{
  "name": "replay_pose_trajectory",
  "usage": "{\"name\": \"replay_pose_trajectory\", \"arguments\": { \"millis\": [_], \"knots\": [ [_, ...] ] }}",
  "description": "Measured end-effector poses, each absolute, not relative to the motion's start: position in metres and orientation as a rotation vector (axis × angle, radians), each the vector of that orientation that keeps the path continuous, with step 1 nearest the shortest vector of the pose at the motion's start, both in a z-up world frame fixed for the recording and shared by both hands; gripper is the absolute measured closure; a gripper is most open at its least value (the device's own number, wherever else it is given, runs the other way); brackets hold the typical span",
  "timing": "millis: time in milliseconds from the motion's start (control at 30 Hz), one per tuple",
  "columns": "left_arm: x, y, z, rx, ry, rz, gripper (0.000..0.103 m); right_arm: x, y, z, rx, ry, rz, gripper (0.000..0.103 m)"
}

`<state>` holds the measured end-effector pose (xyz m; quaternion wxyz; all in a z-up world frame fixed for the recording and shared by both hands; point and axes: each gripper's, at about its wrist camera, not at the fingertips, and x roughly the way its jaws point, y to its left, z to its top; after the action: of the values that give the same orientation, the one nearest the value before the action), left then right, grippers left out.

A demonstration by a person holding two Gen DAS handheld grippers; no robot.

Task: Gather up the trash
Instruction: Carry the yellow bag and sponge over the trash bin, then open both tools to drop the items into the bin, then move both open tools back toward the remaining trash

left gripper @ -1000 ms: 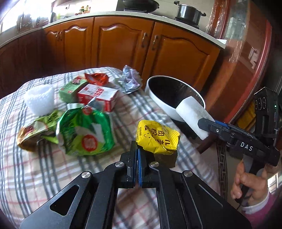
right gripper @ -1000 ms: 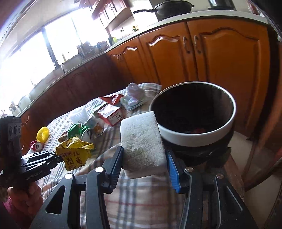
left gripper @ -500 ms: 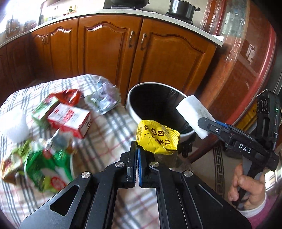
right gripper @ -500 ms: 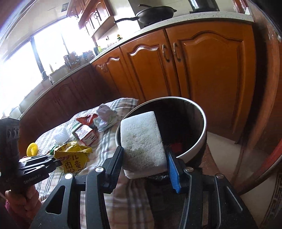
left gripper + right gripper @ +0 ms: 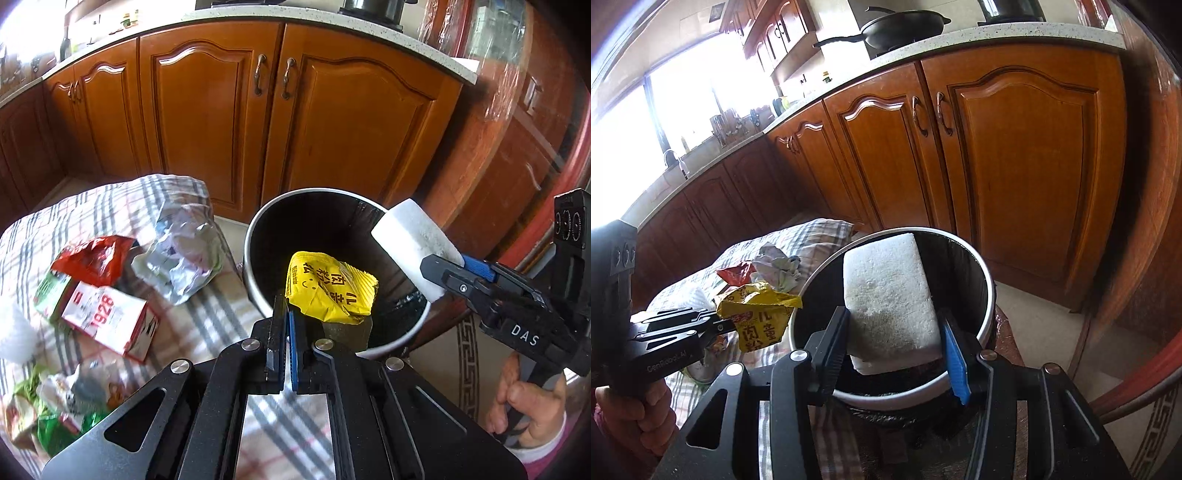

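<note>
My left gripper (image 5: 287,314) is shut on a yellow snack wrapper (image 5: 332,291) and holds it over the near rim of the round black bin (image 5: 258,225). My right gripper (image 5: 894,332) is shut on a white foam block (image 5: 890,295) and holds it over the bin's white rim (image 5: 988,291). The foam block also shows in the left wrist view (image 5: 413,243), over the bin's right rim. The wrapper shows in the right wrist view (image 5: 757,314), at the bin's left edge.
On the checked tablecloth (image 5: 207,321) lie a crumpled plastic bag (image 5: 184,254), a red wrapper (image 5: 96,258), a red and white carton (image 5: 107,321), green packets (image 5: 48,410) and white foam (image 5: 14,339). Wooden cabinets (image 5: 258,122) stand behind the bin.
Both grippers have moved forward from above the table to above the bin, each still holding its piece of trash. The table trash now lies further left and behind.
</note>
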<state>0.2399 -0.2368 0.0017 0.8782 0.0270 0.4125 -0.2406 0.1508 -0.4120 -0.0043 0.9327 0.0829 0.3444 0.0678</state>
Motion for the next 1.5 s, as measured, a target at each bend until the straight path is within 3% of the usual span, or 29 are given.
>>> {"name": "replay_pose_trajectory", "arguments": {
  "millis": [400, 433, 500, 567, 867, 1067, 1167, 1500],
  "knots": [
    [0.265, -0.259, -0.009, 0.077, 0.901, -0.498, 0.1, 0.178, -0.416, -0.017, 0.149, 0.759, 0.131, 0.05],
    [0.265, -0.262, -0.01, 0.078, 0.909, -0.497, 0.098, 0.18, -0.417, -0.017, 0.146, 0.762, 0.126, 0.048],
    [0.267, -0.263, -0.011, 0.074, 0.917, -0.499, 0.081, 0.184, -0.42, -0.019, 0.151, 0.771, 0.122, 0.045],
    [0.266, -0.263, -0.011, 0.071, 0.915, -0.5, 0.07, 0.186, -0.423, -0.019, 0.162, 0.775, 0.122, 0.033],
    [0.239, -0.242, -0.007, 0.046, 0.883, -0.489, 0.054, 0.169, -0.427, -0.01, 0.204, 0.736, 0.12, 0.025],
    [0.203, -0.209, -0.001, -0.019, 0.825, -0.458, 0.049, 0.145, -0.413, -0.011, 0.253, 0.71, 0.145, 0.006],
    [0.184, -0.191, 0.004, -0.034, 0.785, -0.435, 0.044, 0.133, -0.4, -0.014, 0.273, 0.708, 0.17, 0.006],
    [0.143, -0.121, -0.002, -0.074, 0.756, -0.35, 0.043, 0.107, -0.354, -0.028, 0.3, 0.736, 0.246, 0.006]
  ]
}}
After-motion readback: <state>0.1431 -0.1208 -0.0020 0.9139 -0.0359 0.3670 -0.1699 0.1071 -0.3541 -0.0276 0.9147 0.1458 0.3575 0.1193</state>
